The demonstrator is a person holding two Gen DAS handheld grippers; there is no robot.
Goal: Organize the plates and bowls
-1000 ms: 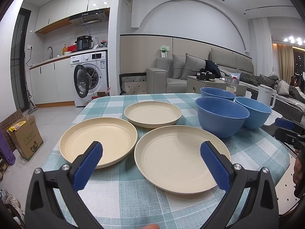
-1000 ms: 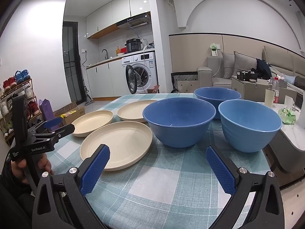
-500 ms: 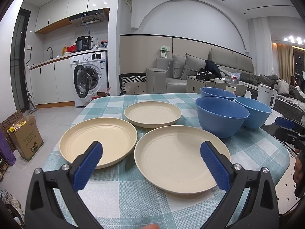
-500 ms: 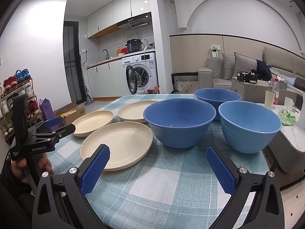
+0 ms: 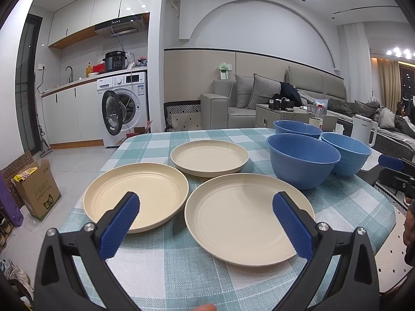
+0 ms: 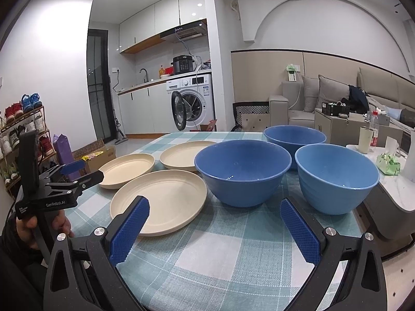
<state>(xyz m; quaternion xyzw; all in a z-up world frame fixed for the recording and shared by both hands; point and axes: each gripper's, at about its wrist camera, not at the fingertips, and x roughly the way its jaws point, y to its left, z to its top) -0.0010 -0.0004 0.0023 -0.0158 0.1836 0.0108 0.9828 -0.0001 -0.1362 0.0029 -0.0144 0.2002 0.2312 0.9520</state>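
You held both grippers low over the near edge of the table (image 5: 166,267), which carried a teal-and-white check cloth. Your left gripper (image 5: 206,223) had its fingers spread wide, nothing between the blue pads (image 5: 120,224). Your right gripper (image 6: 214,229) was likewise spread wide and held nothing.

3 cream plates lay flat on the cloth in a loose triangle. The near plate (image 5: 249,217) sat straight ahead of the left gripper, partly framed by its fingers. The left plate (image 5: 136,195) lay just beside it, rims close; I could not tell whether they touched. The far plate (image 5: 210,158) sat behind the gap between those 2.

3 blue bowls stood upright to the right of the plates, none stacked. The big bowl (image 6: 242,172) was nearest the plates, close to the near plate's right rim. The right bowl (image 6: 337,178), a paler blue, stood beside it. The far bowl (image 6: 294,136) stood behind and between those 2, partly hidden by them.

In the right wrist view your left hand (image 6: 39,225) gripped the left tool's handle at the table's left edge. In the left wrist view the right tool showed only as a blue tip at the right frame edge, beyond the bowls.

Behind the table: a washer (image 5: 124,108) with its door open, and a sofa (image 5: 259,98) to the right.
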